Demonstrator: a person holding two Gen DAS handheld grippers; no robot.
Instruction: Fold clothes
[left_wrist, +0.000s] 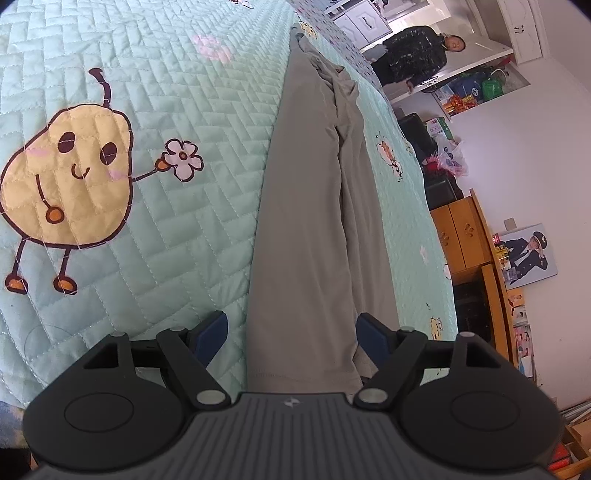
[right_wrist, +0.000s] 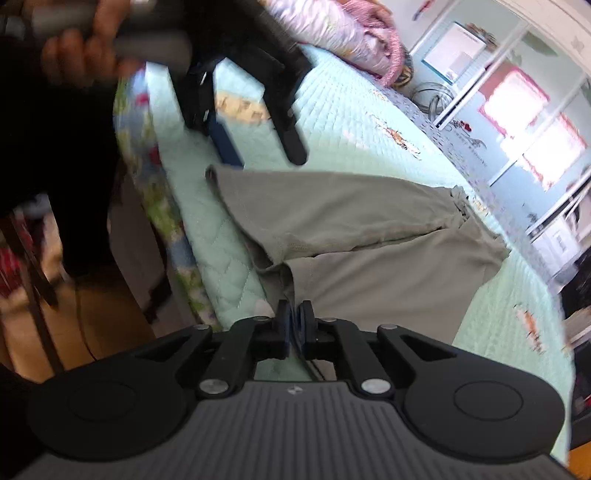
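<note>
Grey trousers (left_wrist: 306, 221) lie stretched lengthwise on a mint quilted bed cover (left_wrist: 166, 92). My left gripper (left_wrist: 291, 328) is open, its blue pads standing on either side of the near hem without pressing it. In the right wrist view the trousers (right_wrist: 369, 229) show two overlapping legs near the bed's edge. My right gripper (right_wrist: 294, 321) is shut on the trousers' lower fabric edge, which runs in between its pads. The left gripper (right_wrist: 264, 151) hangs just above the far hem corner, held by a hand (right_wrist: 81, 48).
A person (left_wrist: 413, 55) stands in the doorway past the far end of the bed. Wooden cabinets (left_wrist: 461, 236) and plastic bags (left_wrist: 450, 158) line the wall on the right. Pink clothing (right_wrist: 343, 26) is heaped on the bed near the windows (right_wrist: 535, 122).
</note>
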